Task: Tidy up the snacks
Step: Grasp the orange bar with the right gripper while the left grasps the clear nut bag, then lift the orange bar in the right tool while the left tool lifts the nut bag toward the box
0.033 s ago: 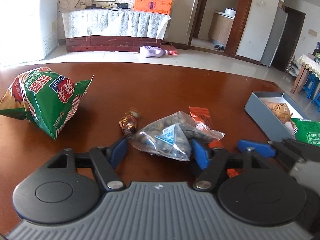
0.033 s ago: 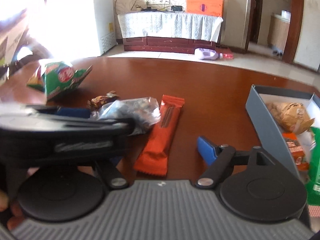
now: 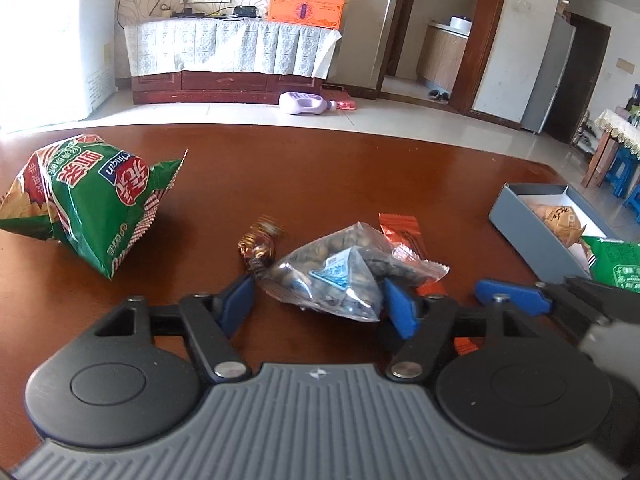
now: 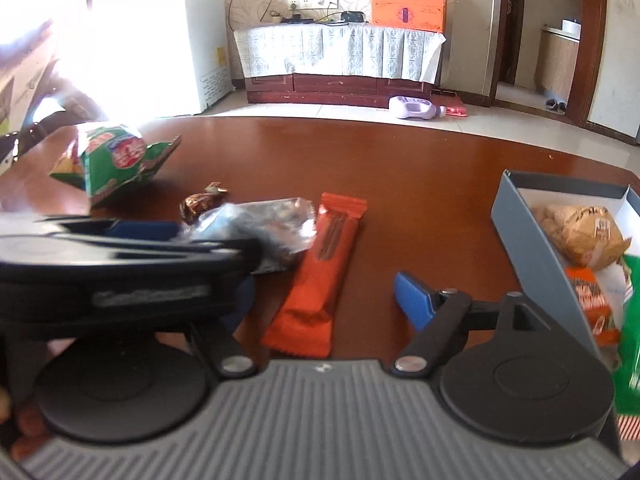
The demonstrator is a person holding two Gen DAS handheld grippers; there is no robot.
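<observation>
The left gripper (image 3: 318, 304) has its jaws closing against one clear nut bag (image 3: 340, 270); the right gripper (image 4: 328, 300) stands open over one orange bar (image 4: 320, 272). Beyond lie one brown candy (image 3: 260, 242) and one green chip bag (image 3: 92, 204), then bare table (image 3: 340, 176); one grey box (image 4: 532, 248) sits right.

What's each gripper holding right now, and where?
Left gripper: jaws just closing on the clear nut bag, pads at its near side edges; firm hold can't be told. Right gripper: jaws just opening, astride the orange bar, holding nothing.
</observation>
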